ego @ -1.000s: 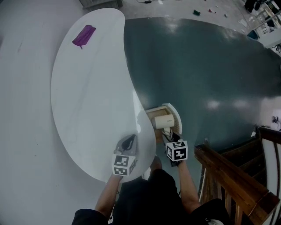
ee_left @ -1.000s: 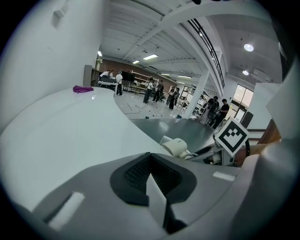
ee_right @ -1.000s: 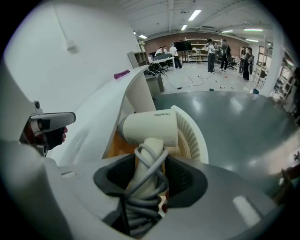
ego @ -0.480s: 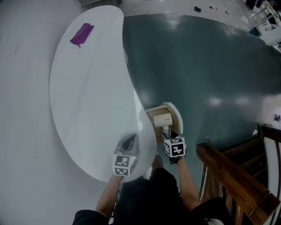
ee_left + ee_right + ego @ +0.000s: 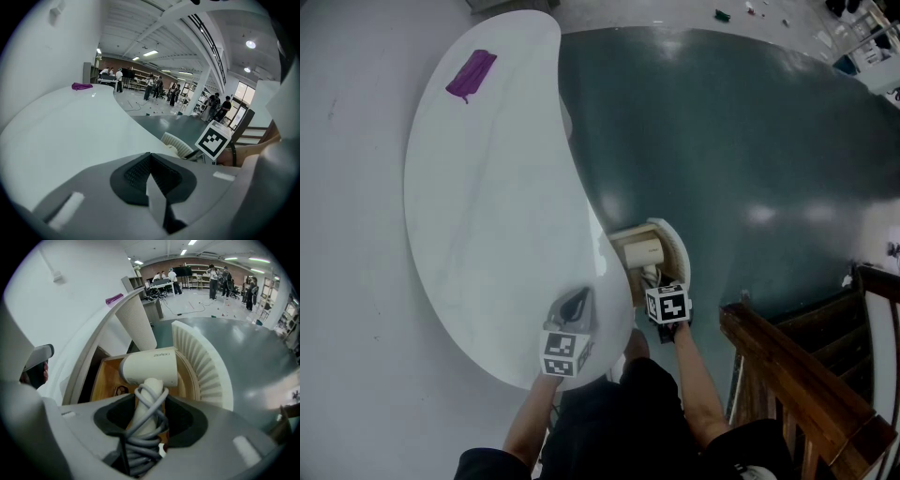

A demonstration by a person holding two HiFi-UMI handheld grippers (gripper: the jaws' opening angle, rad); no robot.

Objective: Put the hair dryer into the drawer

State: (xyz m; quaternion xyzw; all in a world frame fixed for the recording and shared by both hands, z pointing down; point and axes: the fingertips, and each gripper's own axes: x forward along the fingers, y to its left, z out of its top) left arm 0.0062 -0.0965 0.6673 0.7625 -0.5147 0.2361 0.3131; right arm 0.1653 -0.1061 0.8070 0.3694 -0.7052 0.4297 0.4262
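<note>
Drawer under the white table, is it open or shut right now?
Open. The drawer stands out from under the white table, its wooden floor exposed, with the hair dryer in the right gripper over it.

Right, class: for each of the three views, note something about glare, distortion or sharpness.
Head view: glare patches on the dark floor. Left gripper view: fisheye circle with black corners, white table bright. Right gripper view: hair dryer evenly lit and sharp.

Purple cloth (image 5: 472, 75) lies flat near the white surface's (image 5: 487, 216) far end; wooden railing (image 5: 797, 375) over dark floor (image 5: 722, 141), well apart.
</note>
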